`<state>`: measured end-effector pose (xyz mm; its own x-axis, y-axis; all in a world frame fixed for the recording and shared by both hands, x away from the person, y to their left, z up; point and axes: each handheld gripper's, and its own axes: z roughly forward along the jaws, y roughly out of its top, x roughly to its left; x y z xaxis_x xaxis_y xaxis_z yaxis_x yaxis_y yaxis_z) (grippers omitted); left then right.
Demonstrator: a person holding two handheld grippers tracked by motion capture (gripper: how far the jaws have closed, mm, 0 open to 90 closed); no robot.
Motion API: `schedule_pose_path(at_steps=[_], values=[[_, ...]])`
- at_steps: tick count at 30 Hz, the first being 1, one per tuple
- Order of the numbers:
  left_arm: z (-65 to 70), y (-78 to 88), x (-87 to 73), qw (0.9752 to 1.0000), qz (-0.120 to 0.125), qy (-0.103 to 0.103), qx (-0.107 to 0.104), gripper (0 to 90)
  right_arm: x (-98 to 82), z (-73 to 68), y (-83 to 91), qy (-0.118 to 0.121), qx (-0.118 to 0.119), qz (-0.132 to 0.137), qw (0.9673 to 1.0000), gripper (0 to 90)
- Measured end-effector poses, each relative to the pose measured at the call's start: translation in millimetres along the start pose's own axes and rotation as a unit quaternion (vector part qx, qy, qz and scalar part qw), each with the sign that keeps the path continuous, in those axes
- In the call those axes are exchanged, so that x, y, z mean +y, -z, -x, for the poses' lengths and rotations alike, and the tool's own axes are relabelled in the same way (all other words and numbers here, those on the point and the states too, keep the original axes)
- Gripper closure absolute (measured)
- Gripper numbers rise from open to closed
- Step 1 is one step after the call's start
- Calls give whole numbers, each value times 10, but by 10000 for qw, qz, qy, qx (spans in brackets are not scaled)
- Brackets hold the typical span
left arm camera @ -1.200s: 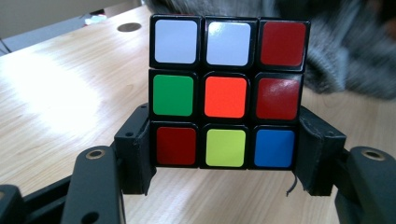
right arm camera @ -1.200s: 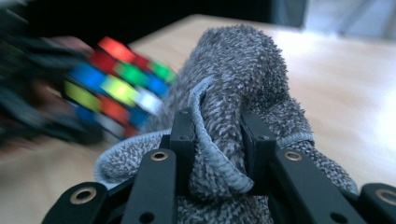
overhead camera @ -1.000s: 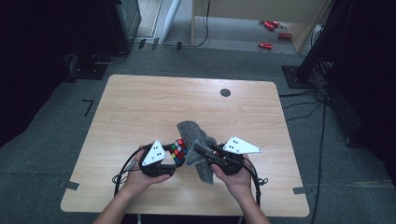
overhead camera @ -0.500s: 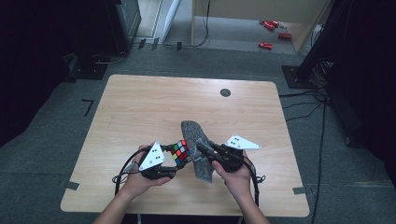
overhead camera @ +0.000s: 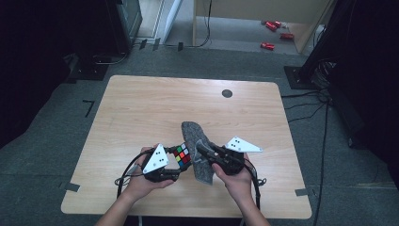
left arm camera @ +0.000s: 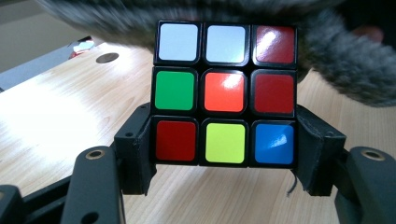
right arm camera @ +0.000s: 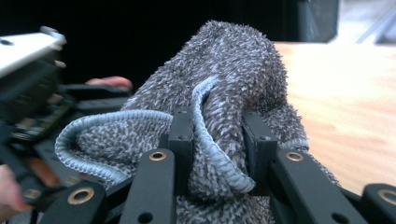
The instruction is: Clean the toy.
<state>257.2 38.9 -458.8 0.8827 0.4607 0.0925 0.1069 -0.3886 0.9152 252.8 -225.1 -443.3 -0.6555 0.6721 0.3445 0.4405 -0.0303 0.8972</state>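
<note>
Left gripper (overhead camera: 181,162) clamps a scrambled puzzle cube (left arm camera: 225,93) by its lower layer, one pad on each side, holding it just above the wooden table (overhead camera: 141,113) near the front edge. Right gripper (overhead camera: 200,149) pinches a fold of grey fuzzy cloth (right arm camera: 219,93) between its pads; the cloth stands up beside the cube and touches it, its hemmed edge curling past the jaws. Both hands sit close together at the near middle of the tabletop, with bare wood to the left, right and far side. A small dark round hole (overhead camera: 227,93) lies toward the far edge. Grey carpet surrounds the table; red objects (overhead camera: 273,33) lie on the floor beyond.
</note>
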Motion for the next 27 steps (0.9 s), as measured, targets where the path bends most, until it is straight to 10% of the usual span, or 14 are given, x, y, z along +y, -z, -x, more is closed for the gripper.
schedule_pose_path(at_steps=[9,17,24,27], values=[[-19,3,-12,10000,58,77,-10,344,-35,35,-53,-93,-134,-251,9996,704],[23,-14,5,9999,-17,-36,100,347,94,-224,6,300,20,-44,9995,701],[14,-11,12,9999,-18,-16,98,346,-2,-31,-27,-138,-72,-185,9997,702],[27,-47,4,9993,-212,-136,275,347,50,-146,5,211,-120,-65,9997,700]])
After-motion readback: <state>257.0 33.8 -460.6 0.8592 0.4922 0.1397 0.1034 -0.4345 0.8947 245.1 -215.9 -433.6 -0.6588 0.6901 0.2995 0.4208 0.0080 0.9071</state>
